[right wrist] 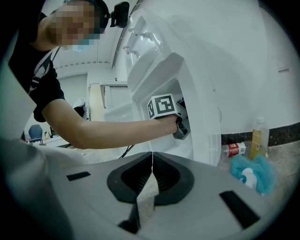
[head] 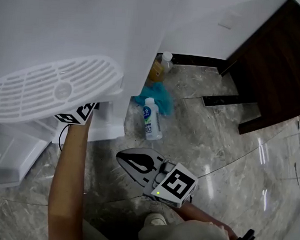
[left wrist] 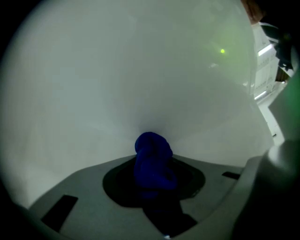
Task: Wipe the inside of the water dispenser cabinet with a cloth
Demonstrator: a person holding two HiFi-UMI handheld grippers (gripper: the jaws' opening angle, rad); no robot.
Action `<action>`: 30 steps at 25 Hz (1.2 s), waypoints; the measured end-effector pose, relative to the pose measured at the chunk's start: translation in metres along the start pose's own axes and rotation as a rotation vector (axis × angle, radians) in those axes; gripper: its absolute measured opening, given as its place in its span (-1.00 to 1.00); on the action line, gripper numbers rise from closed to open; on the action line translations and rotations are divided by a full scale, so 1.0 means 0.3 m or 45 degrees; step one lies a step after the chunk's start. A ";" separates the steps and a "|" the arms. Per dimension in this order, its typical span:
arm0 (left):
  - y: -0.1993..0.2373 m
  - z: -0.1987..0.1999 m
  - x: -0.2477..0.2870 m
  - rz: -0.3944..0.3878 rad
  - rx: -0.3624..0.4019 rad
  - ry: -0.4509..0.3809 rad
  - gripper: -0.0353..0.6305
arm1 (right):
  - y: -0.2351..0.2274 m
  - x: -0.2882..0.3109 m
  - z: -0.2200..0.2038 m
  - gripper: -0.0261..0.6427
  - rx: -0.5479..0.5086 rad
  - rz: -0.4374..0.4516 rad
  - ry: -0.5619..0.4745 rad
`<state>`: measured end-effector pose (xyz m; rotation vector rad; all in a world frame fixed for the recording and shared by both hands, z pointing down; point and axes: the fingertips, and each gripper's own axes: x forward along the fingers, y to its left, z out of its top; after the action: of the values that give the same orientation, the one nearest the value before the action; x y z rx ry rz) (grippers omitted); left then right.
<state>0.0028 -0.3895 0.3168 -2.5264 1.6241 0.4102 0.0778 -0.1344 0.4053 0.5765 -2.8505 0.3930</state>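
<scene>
Gripping a blue cloth (left wrist: 151, 165), left gripper (left wrist: 153, 152) inside cabinet (left wrist: 140, 70) (hidden in head view), right gripper (right wrist: 151, 161) closed, empty.

A white bottle (head: 151, 121) lies flat on the grey marble floor (head: 216, 133), its capped end against a crumpled teal rag (head: 158, 96). An amber bottle (head: 158, 68) stands upright just behind the rag, at the black baseboard (head: 197, 60). A dark wooden cabinet (head: 280, 60) stands well apart, to the right.
</scene>
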 end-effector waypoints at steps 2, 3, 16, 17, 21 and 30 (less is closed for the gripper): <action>-0.028 0.028 -0.011 -0.037 -0.028 -0.013 -0.52 | -0.005 0.001 -0.001 -0.93 0.003 -0.004 0.000; -0.049 0.047 -0.019 -0.065 -0.033 -0.017 -0.52 | -0.009 0.000 -0.002 -0.93 0.004 -0.010 0.000; -0.199 0.111 -0.427 -0.442 -0.198 0.212 -0.52 | 0.019 0.119 0.015 -0.93 -0.047 -0.045 0.018; -0.179 0.118 -0.484 -0.433 -0.217 0.244 -0.52 | 0.024 0.133 0.030 -0.93 -0.044 -0.051 0.005; -0.137 0.149 -0.712 -0.449 -0.181 0.394 -0.52 | 0.068 0.184 0.096 -0.93 -0.018 -0.055 -0.053; -0.088 0.298 -1.131 -0.401 -0.121 0.485 -0.52 | 0.381 0.325 0.235 -0.93 -0.105 0.257 -0.111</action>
<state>-0.1208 -0.0602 0.3262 -3.0088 1.2874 -0.0313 -0.0668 -0.0878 0.3386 0.2985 -3.0029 0.2870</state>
